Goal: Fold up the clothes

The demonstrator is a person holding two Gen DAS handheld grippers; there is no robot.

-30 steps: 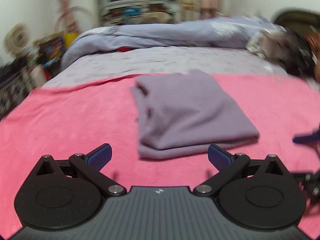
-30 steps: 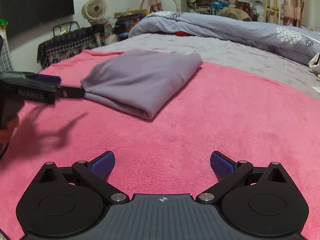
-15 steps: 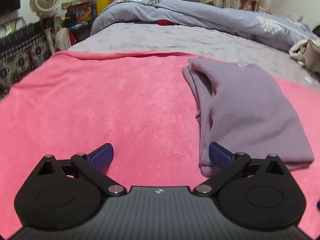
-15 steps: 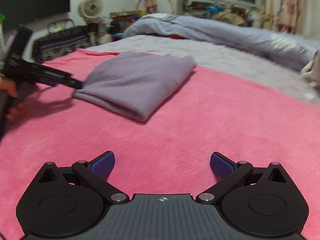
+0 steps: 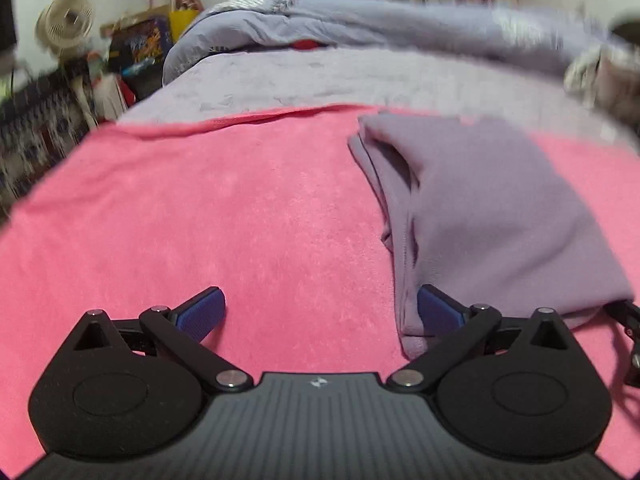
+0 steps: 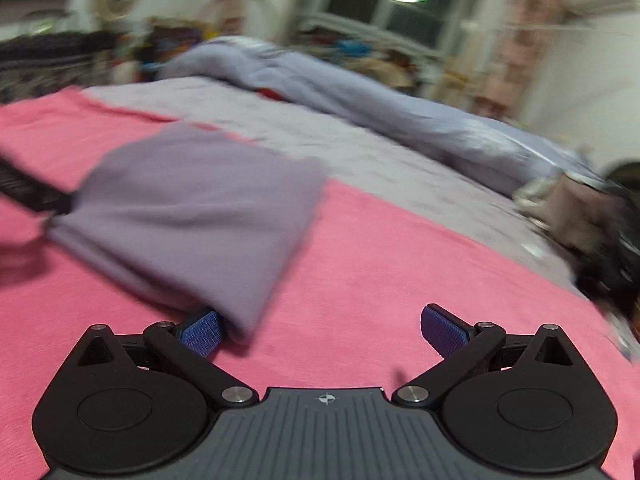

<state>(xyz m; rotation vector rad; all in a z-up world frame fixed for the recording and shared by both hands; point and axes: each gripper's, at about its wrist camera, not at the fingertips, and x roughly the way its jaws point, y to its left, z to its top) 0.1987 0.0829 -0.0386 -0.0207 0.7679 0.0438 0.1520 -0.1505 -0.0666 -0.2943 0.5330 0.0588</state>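
Tools (image 5: 320, 310) (image 6: 322, 330) low, jaws wide, flanking folded purple garment (image 5: 492, 216) (image 6: 192, 216)

Folded purple garment (image 5: 492, 216) just ahead of the left gripper (image 5: 320, 308) – soft matt knit cloth, smooth, w/ a fine-stitched hem. Pink blanket (image 5: 200, 220) under both claws – fuzzy, towel-like nap, no sheen. Gripper bodies: matt black plastic, ribbed grey centre panel, small shiny metal pivot pins. Right gripper (image 6: 322, 330) has blue pads (image 6: 442, 330) w/ fine grid texture, rubbery-looking. Beyond the claws, grey-lilac duvet (image 5: 360, 24) – smooth cloth, slight sheen.
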